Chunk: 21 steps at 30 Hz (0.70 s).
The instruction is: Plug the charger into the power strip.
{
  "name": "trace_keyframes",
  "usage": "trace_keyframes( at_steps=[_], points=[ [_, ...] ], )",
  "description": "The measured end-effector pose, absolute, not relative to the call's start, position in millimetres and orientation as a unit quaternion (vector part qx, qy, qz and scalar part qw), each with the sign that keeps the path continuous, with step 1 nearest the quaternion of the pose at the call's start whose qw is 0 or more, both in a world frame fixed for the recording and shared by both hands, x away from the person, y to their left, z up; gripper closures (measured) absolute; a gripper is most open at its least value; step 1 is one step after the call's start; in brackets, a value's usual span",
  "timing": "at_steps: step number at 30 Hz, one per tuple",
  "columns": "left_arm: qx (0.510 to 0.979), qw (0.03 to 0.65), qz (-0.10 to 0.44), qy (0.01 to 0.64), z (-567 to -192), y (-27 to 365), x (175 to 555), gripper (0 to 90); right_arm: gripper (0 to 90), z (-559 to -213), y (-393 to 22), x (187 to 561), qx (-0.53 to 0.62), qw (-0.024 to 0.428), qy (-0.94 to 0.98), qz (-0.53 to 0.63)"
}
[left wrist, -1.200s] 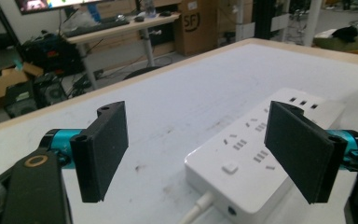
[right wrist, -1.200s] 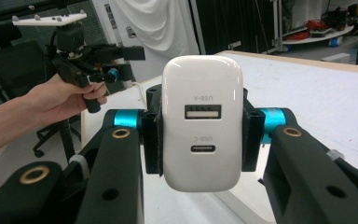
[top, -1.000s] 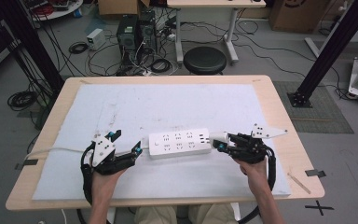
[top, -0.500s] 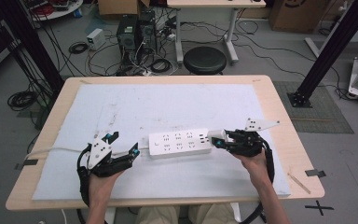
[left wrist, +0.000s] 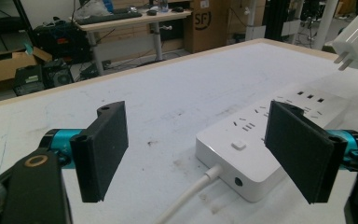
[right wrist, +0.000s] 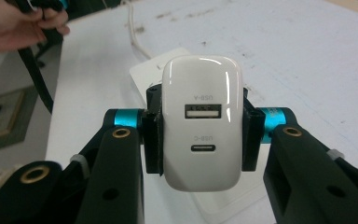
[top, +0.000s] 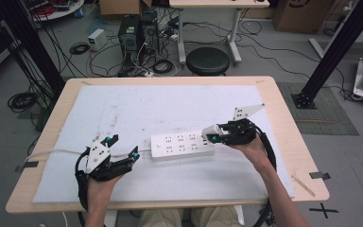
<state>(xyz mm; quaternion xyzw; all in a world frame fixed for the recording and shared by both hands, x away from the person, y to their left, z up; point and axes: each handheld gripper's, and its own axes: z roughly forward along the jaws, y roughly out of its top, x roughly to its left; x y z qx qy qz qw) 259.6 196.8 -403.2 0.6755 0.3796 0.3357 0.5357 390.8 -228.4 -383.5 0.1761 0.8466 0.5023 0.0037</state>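
Note:
A white power strip [top: 182, 144] lies flat on the white mat, its cord [top: 52, 152] running off to the left. My right gripper [top: 216, 135] is shut on a white USB charger [top: 209, 133] and holds it in the air just over the strip's right end. In the right gripper view the charger [right wrist: 200, 121] sits between both pads with its USB ports facing the camera and the strip [right wrist: 144, 72] below it. My left gripper [top: 123, 147] stands open just left of the strip. Between its wide jaws [left wrist: 200, 140] are the strip's cord end [left wrist: 235, 158] and, farther off, the charger's prongs [left wrist: 342, 60].
The white mat [top: 170, 104] covers most of the wooden table [top: 283, 118]. A small strip of tape [top: 305, 183] lies near the front right corner. Beyond the far edge stand a black stool [top: 209, 60], computers and floor cables.
My right gripper has carried the charger left and away from the person, from beside the strip's right end to above it. The left gripper has stayed put.

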Motion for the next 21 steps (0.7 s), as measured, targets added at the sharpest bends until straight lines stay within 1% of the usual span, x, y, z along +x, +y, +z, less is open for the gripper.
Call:
trace_keyframes(
  at_steps=[4, 11, 12, 14, 20, 21],
  points=[
    [0.673, 0.537, 0.336, 0.382, -403, 199, 259, 21.5, 63.3, -382, -216, 399, 0.159, -0.003, 0.866, 0.474],
    [0.675, 0.534, 0.336, 0.383, -404, 201, 258, 21.5, 63.3, -376, -198, 413, 0.125, 0.009, 0.891, 0.437],
    [0.673, 0.536, 0.334, 0.385, -405, 202, 258, 21.5, 63.3, -376, -196, 415, 0.118, 0.001, 0.894, 0.433],
    [0.674, 0.535, 0.335, 0.385, -405, 204, 259, 21.5, 63.3, -376, -192, 420, 0.107, 0.000, 0.897, 0.430],
    [0.672, 0.533, 0.335, 0.390, -407, 207, 259, 21.5, 63.3, -373, -186, 432, 0.087, 0.004, 0.901, 0.424],
    [0.672, 0.533, 0.333, 0.392, -408, 208, 258, 21.5, 63.3, -369, -181, 438, 0.073, 0.007, 0.907, 0.415]
  ],
)
